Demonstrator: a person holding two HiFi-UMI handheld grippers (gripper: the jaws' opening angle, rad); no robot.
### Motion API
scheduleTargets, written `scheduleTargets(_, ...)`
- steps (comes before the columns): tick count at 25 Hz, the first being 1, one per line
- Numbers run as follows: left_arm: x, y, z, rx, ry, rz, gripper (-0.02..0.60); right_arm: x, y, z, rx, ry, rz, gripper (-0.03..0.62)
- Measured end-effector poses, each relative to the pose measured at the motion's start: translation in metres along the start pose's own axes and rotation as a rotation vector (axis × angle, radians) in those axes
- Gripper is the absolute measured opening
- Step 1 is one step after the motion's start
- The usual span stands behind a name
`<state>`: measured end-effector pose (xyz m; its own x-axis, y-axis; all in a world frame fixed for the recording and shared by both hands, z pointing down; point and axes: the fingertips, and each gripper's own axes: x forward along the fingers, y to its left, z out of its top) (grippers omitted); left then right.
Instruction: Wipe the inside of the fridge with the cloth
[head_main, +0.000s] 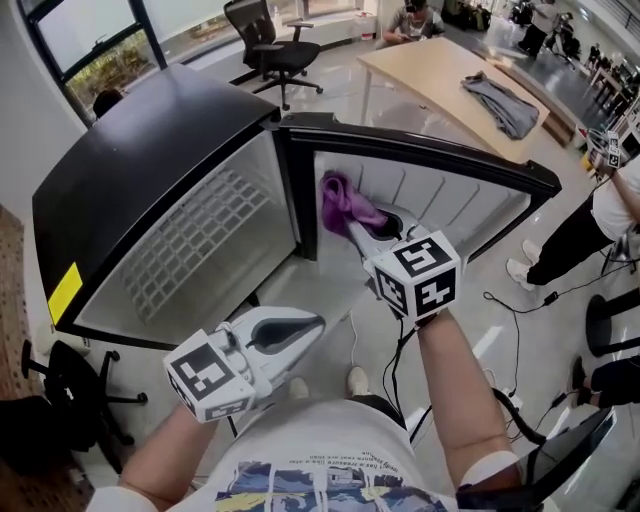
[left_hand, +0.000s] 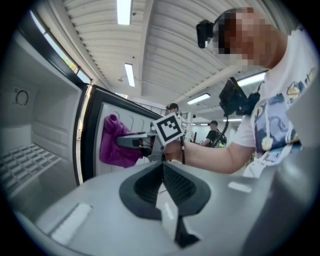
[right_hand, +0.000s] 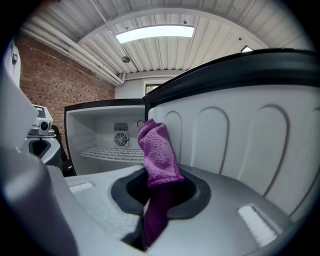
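The right tongs (head_main: 352, 224) clamp the purple cloth (head_main: 345, 203), its free end raised by the hinge edge of the open fridge door (head_main: 450, 195), seemingly to wipe its inner face, while the left tongs (head_main: 310, 325), closed on nothing, hang low, clear of the opening.

1. The black-cased, white-lined fridge (head_main: 120, 170) is overlooked steeply from its front by the head view.
2. Its open door (head_main: 430, 150) is faced from low outside by the left gripper view.
3. The door's ribbed white lining (right_hand: 240, 145) is seen closely in the right gripper view.
4. The purple terry cloth (head_main: 345, 205) there is shared by all.
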<state>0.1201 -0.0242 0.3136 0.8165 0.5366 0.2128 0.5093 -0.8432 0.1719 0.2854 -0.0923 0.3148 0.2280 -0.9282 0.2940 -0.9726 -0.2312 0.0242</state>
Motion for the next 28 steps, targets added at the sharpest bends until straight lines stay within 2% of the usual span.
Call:
scheduleTargets(5, 0.007, 0.001, 0.002, -0.004, 0.003, -0.015, 0.005, -0.015, -0.025, -0.006, 0.009, 0.007, -0.076, 0.055)
scheduleTargets(20, 0.062, -0.015, 0.006, 0.011, 0.024, -0.17, 0.005, -0.086, -0.095, -0.041, 0.057, 0.037, -0.287, 0.055)
scheduleTargets(28, 0.089, -0.022, 0.008, 0.016, 0.023, -0.234, 0.005, -0.14, -0.135, -0.063, 0.095, 0.064, -0.432, 0.055)
